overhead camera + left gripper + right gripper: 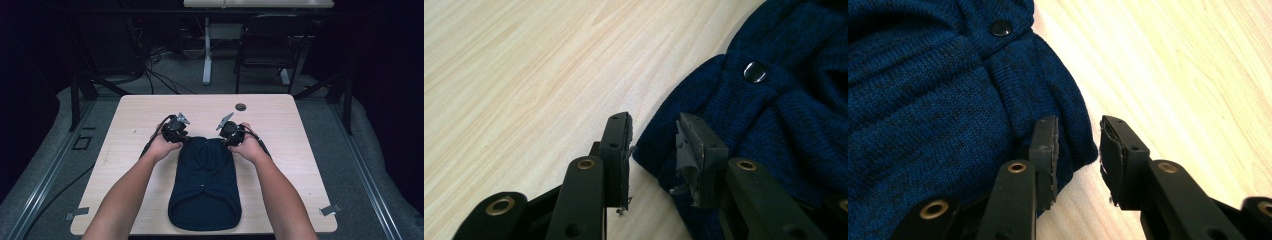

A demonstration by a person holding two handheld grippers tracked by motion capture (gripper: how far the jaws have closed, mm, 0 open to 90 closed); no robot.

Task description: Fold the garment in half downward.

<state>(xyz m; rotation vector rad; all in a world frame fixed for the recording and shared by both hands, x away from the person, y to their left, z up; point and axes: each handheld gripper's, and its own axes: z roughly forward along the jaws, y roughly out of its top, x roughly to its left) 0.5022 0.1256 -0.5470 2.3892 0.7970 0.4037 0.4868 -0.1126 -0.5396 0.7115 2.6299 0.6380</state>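
A dark blue knitted garment (pixel 205 185) was laid flat on the wooden counter (pixel 125 130), its length running from the near edge toward the middle, with its snap-buttoned end farthest from the person. The left claw (pixel 176 134) was held at the far left corner of the garment, and the right claw (pixel 231 136) at the far right corner. In the left gripper view, the left claw (pixel 655 150) was seen released, its jaws parted with the knitted edge (pixel 659 145) lying between them, unpressed. In the right gripper view, the right claw (pixel 1079 150) was likewise seen released, the garment's corner (pixel 1080 145) lying in the gap between its jaws. A round snap button (pixel 754 72) was seen near the edge
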